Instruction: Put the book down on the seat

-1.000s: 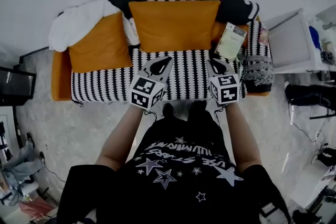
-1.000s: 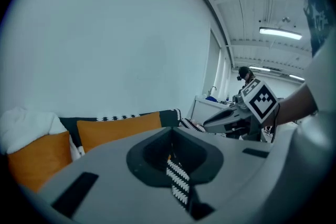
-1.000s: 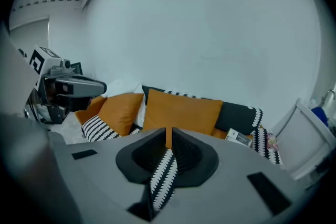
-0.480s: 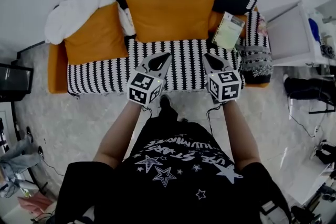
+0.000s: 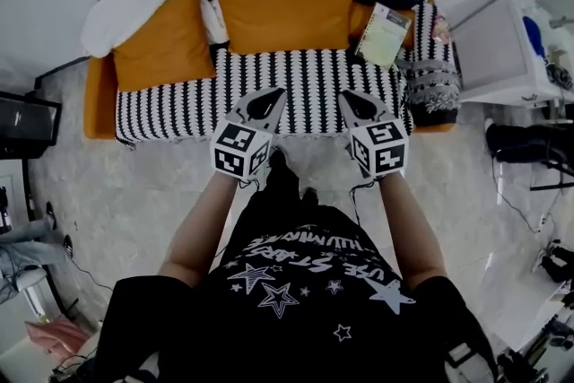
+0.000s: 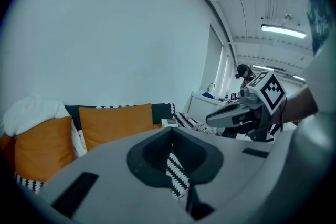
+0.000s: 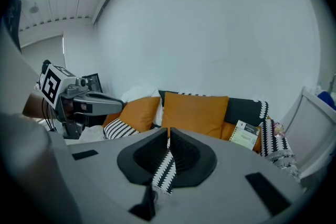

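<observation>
The book [image 5: 383, 22] has not been picked up: it stands propped at the right end of the sofa [image 5: 134, 117], leaning back against the sofa's backrest beside the right armrest [image 5: 431, 85], with its lower edge on the striped seat [image 5: 305, 81]. Both tools hang side by side in front of the sofa's front edge, well apart from the book. The left gripper [image 5: 272, 96] has its jaws closed with only a thin slit between them, and nothing is caught there; the striped cover merely shows through the gap in the left gripper view. The right gripper [image 5: 347, 96] is likewise closed and empty, and from its own view the book [image 7: 245, 135] sits off to the right of where the jaws point. I judge the step in hand to be the approach, before any grasp. The next move calls for the right gripper, the nearer one, to swing towards the sofa's right end, spread its jaws, take the book by a free edge and lay it flat on the bare seat in front of the large orange cushion [image 5: 285, 6].
</observation>
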Motion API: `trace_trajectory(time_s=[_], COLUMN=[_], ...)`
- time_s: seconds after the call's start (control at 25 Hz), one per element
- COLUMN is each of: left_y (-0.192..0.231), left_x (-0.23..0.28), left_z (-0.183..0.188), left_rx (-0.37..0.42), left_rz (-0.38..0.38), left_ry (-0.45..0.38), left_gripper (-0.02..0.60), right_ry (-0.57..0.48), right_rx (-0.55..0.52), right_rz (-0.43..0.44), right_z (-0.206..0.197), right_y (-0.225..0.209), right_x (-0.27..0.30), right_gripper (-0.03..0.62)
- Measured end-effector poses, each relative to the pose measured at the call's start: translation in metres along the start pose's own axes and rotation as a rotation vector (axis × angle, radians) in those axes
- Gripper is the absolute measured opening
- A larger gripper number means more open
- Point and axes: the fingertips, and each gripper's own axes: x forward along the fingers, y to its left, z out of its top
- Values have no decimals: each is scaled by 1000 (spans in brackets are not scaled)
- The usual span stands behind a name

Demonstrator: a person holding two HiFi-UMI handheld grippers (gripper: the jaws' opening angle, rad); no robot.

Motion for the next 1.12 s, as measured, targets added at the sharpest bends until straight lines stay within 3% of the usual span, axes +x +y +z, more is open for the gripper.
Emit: trace_trajectory(time_s=[0.44,0.72,1.12], left_y=[-61,-95,-96], left_x=[-28,-53,-91], left_z=[0,-12,-28], left_rx=[23,20,-8], left_rz=[29,48,40], left_ry=[-34,-32,-58], left_gripper=[8,8,8], right_ry=[-57,-104,-36], right_rx=[14,76,-62], right_rz=[34,102,81], right_z=[-26,-39,-52], right_y=[13,32,75], right_x=[-65,-93,-96], right_gripper=[31,26,25])
